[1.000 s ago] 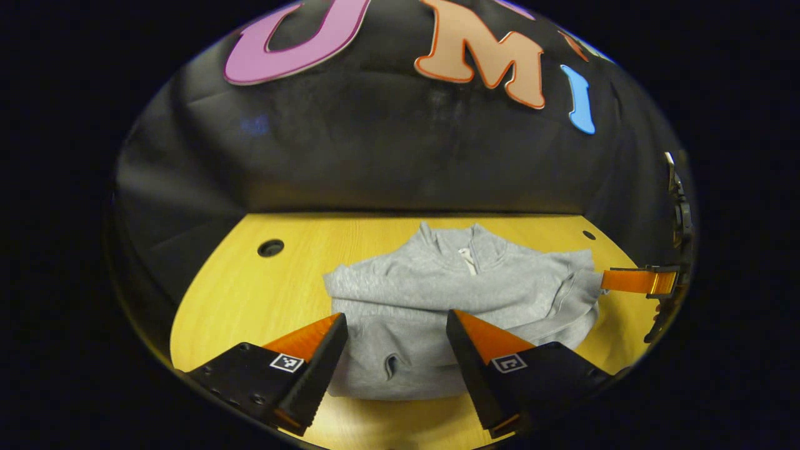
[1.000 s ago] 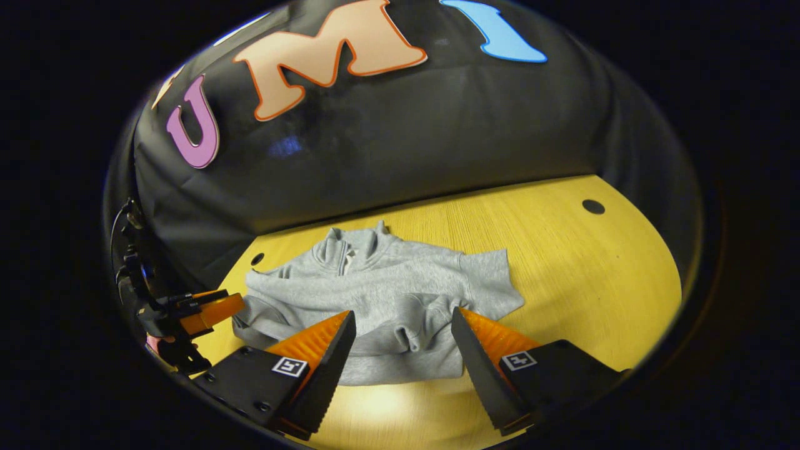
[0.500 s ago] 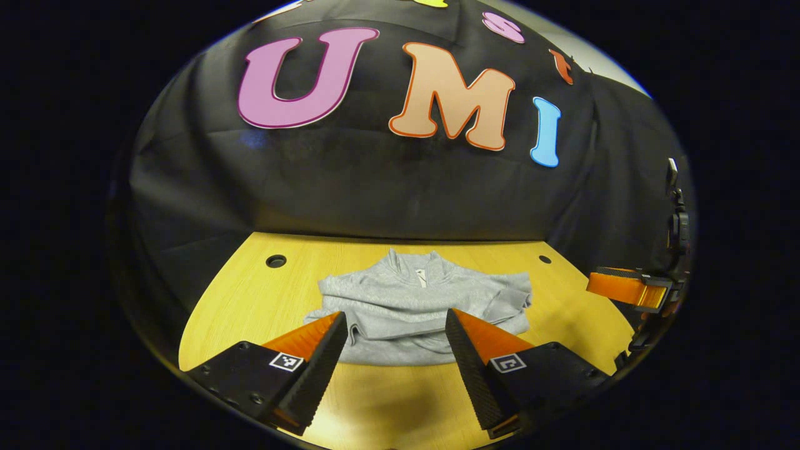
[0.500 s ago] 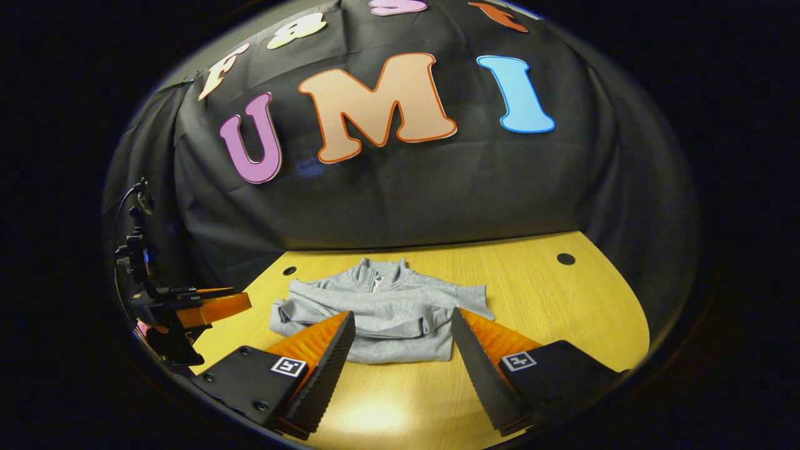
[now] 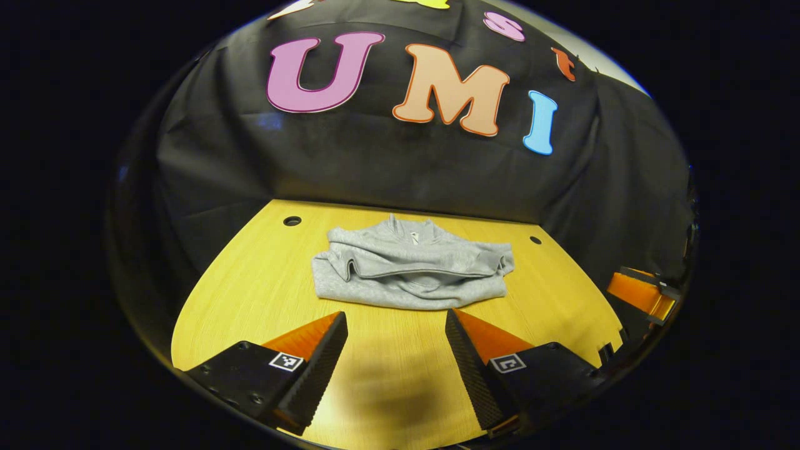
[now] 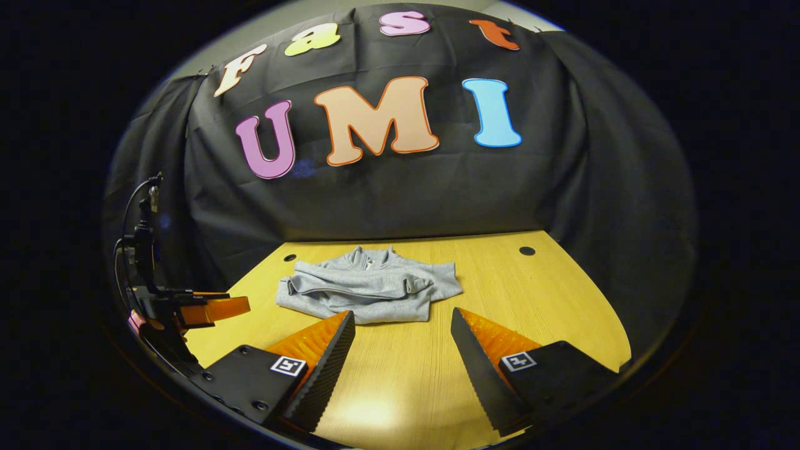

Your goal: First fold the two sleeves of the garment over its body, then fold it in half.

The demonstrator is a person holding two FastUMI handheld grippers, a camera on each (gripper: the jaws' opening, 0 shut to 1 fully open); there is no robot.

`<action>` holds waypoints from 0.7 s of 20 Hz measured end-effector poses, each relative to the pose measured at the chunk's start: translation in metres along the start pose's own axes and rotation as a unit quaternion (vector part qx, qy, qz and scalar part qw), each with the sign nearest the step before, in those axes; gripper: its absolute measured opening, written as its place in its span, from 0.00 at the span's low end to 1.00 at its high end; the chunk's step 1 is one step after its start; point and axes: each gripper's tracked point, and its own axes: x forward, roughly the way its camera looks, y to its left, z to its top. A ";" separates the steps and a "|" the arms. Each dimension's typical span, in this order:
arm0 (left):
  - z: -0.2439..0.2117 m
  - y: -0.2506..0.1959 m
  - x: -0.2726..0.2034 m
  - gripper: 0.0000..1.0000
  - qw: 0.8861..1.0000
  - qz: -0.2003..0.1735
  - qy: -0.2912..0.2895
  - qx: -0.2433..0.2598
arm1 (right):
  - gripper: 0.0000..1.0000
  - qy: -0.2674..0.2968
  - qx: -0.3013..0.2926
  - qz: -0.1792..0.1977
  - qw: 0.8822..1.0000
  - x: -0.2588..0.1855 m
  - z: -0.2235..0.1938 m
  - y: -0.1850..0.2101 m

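We are seeing a grey zip-neck sweatshirt (image 5: 409,269) lying folded into a compact bundle on a yellow wooden surface (image 5: 250,294), toward the back, near the black cloth wall (image 5: 375,169). Its collar is pointing toward that wall, and both sleeves are lying folded across the body. In the left gripper view, the left claw (image 5: 396,325) is hovering over bare wood just in front of the sweatshirt, its two fingers standing wide apart and holding nothing. In the right gripper view, the right claw (image 6: 402,325) is hovering likewise in front of the sweatshirt (image 6: 369,284), fingers spread and empty. We are also seeing the left claw at the far left edge of the right gripper view, well apart from the sweatshirt. Small round holes (image 5: 292,220) are sitting near the back corners of the surface.
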 end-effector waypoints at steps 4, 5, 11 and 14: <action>-0.008 -0.021 -0.002 0.92 1.000 -0.002 0.000 0.002 | 0.98 -0.001 0.009 -0.023 1.000 -0.016 -0.009 -0.035; -0.009 -0.027 -0.002 0.93 1.000 -0.004 -0.004 0.001 | 0.98 -0.004 0.012 -0.023 1.000 -0.021 -0.009 -0.041; -0.018 -0.062 -0.004 0.92 0.999 -0.038 -0.001 0.012 | 0.97 -0.028 0.014 -0.050 0.998 -0.045 -0.001 -0.068; -0.015 -0.070 -0.006 0.92 0.997 -0.069 -0.002 0.040 | 0.97 -0.040 0.023 -0.067 0.997 -0.055 0.003 -0.064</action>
